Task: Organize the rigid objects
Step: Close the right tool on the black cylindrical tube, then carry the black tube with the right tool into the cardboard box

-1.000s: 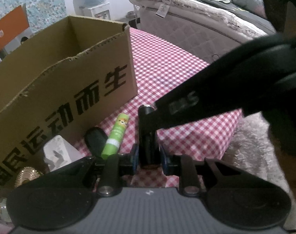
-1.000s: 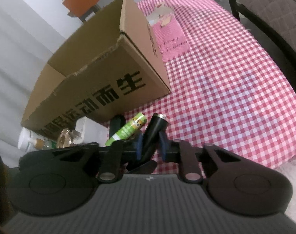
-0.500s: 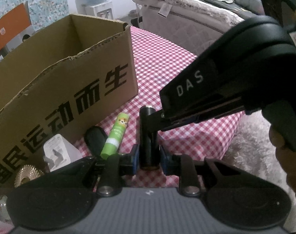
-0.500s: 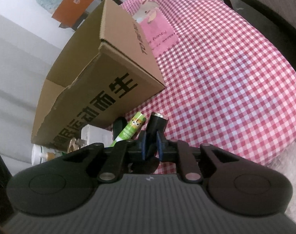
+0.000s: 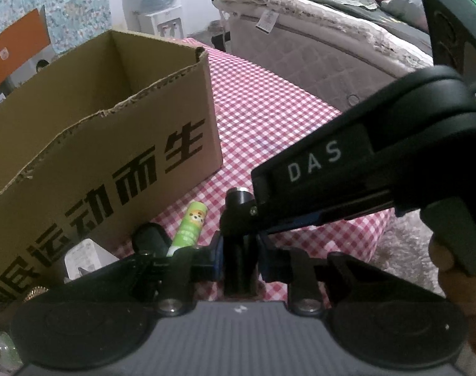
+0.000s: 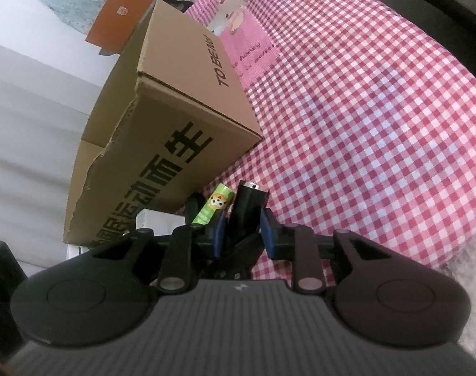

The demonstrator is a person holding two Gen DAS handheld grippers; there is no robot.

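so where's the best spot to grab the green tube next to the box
Grip the green tube across its middle, coming from above with fingers either side. It lies flat on the checked cloth, a black object close on one side, so mid-body looks most accessible.

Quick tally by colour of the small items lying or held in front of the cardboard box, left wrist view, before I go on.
Black: 2, a black metal cylinder held in both jaws, and a black oval piece
Green: 1, a green plastic tube
White: 1, a white plastic block
Gold: 1, a gold ridged disc
Total: 5
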